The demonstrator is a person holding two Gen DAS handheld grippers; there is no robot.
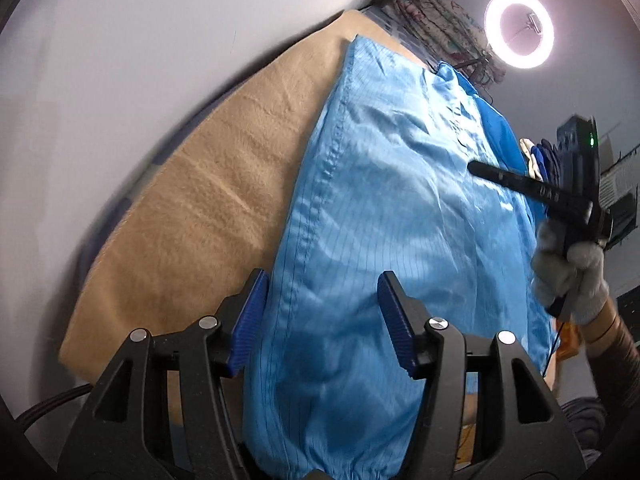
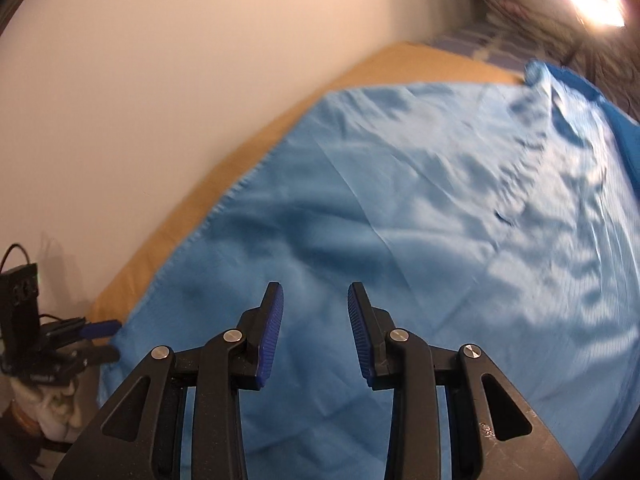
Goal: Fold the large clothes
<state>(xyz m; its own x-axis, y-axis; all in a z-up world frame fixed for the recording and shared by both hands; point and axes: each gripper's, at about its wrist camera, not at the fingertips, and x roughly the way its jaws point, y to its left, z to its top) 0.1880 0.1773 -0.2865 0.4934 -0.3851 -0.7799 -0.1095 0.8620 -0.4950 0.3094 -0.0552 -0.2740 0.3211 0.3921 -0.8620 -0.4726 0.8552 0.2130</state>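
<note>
We see a light blue garment (image 1: 384, 208) spread flat across a tan blanket (image 1: 208, 200) beside a pale wall. Our left gripper (image 1: 322, 316) hangs over its near end, jaws wide apart (nothing between them). Our right gripper (image 2: 316, 332) hovers over the cloth, also parted; the blur hides whether it touches.

I'm working over a bed, a tan blanket (image 1: 208, 200) spread flat across it against the wall. Directly on that blanket lies the light blue garment (image 1: 384, 208), smoothed out lengthwise, with a patterned bundle of cloth (image 1: 436, 28) at the far end.
</note>
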